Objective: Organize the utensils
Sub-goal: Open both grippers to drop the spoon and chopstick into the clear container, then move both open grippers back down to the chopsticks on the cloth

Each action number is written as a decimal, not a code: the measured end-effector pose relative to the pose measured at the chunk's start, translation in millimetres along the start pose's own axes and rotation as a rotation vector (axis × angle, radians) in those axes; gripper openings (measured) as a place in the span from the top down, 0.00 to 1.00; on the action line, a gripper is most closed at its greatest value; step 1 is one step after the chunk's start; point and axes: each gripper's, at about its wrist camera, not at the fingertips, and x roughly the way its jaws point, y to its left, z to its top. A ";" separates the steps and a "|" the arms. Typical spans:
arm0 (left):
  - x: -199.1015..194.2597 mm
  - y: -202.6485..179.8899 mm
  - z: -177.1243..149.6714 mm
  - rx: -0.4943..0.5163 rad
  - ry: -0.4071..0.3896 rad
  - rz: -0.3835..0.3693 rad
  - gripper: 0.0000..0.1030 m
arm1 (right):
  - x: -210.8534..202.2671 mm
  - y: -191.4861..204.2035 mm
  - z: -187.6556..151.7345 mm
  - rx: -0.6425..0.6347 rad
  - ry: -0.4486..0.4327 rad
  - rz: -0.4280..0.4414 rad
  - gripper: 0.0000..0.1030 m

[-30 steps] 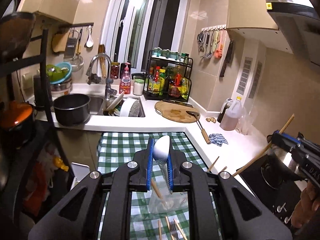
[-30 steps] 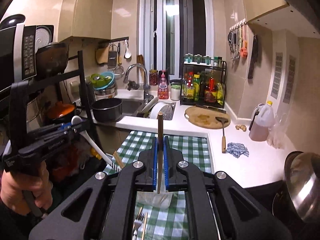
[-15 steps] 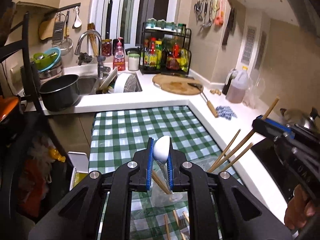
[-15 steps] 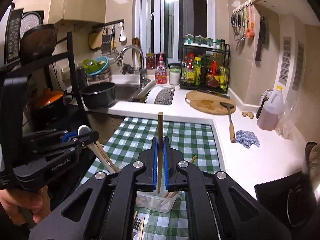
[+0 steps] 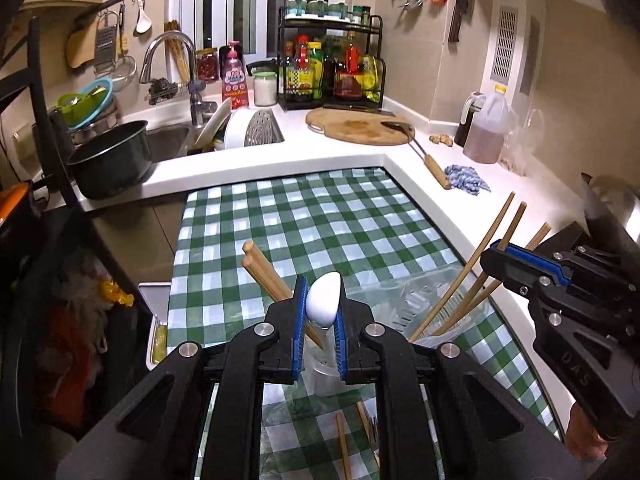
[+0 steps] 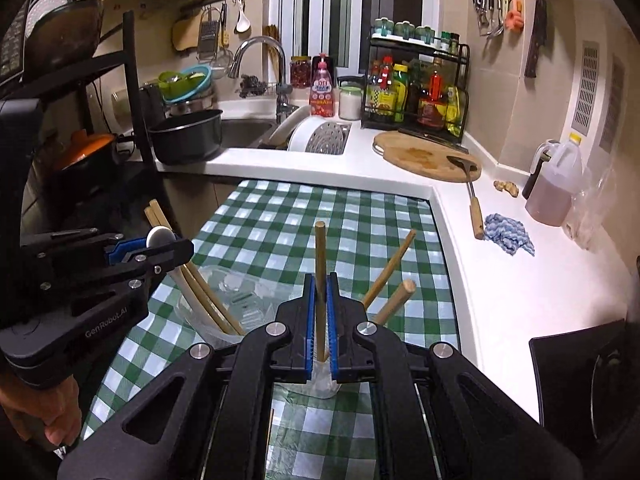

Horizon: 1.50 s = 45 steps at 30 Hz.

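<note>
Several chopsticks already stood in the clear holder (image 6: 224, 296), while the left gripper (image 5: 320, 320) clamped a white spoon (image 5: 323, 300) and the right gripper (image 6: 319, 320) pinched one chopstick (image 6: 320, 256) above it (loose pieces lay on the bench (image 5: 312, 216)).

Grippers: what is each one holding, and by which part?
Left gripper pinches a white spoon just below its bowl. Right gripper pinches a wooden chopstick mid-shaft.

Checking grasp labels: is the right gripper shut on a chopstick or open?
Shut on it. The right gripper has its blue fingers pressed against an upright wooden chopstick above the clear holder.
</note>
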 end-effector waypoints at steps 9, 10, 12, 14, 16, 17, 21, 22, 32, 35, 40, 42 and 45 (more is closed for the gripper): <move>-17.4 2.8 3.6 -0.013 -0.046 -0.002 0.81 | -7.7 -2.1 1.6 0.011 -0.008 -0.019 0.77; -22.6 4.2 4.3 -0.017 -0.057 -0.003 0.81 | -12.8 -2.2 3.4 0.010 -0.017 -0.024 0.72; -33.3 6.7 5.2 -0.028 -0.082 0.000 0.78 | -22.6 -2.4 6.4 0.006 -0.035 -0.032 0.70; -48.2 10.4 5.0 -0.047 -0.119 -0.010 0.77 | -38.2 -2.6 10.3 -0.001 -0.065 -0.052 0.68; -60.6 11.3 3.3 -0.051 -0.146 -0.010 0.77 | -54.4 -3.3 13.6 -0.004 -0.095 -0.063 0.68; -68.0 11.3 0.9 -0.049 -0.164 -0.007 0.76 | -65.6 -4.1 14.5 -0.002 -0.116 -0.068 0.68; -91.1 11.9 -11.6 -0.041 -0.213 0.017 0.69 | -110.9 -4.4 9.3 -0.002 -0.198 -0.058 0.61; -97.3 12.6 -15.9 -0.040 -0.224 0.024 0.68 | -125.8 -3.3 3.8 -0.005 -0.227 -0.053 0.58; -142.2 11.6 -79.6 -0.046 -0.277 0.110 0.62 | -175.2 -1.4 -76.8 0.019 -0.296 0.001 0.49; -151.6 7.5 -104.9 -0.049 -0.287 0.126 0.62 | -171.6 -2.3 -106.6 0.037 -0.292 -0.008 0.49; -159.8 -0.6 -147.6 -0.049 -0.289 0.147 0.62 | -164.2 -3.7 -150.1 0.069 -0.304 -0.038 0.49; -159.8 -5.2 -164.4 -0.030 -0.291 0.168 0.62 | -158.9 -2.9 -164.8 0.075 -0.289 -0.051 0.49; -155.4 -10.2 -189.0 -0.024 -0.279 0.194 0.62 | -149.7 -3.9 -183.0 0.094 -0.248 -0.028 0.49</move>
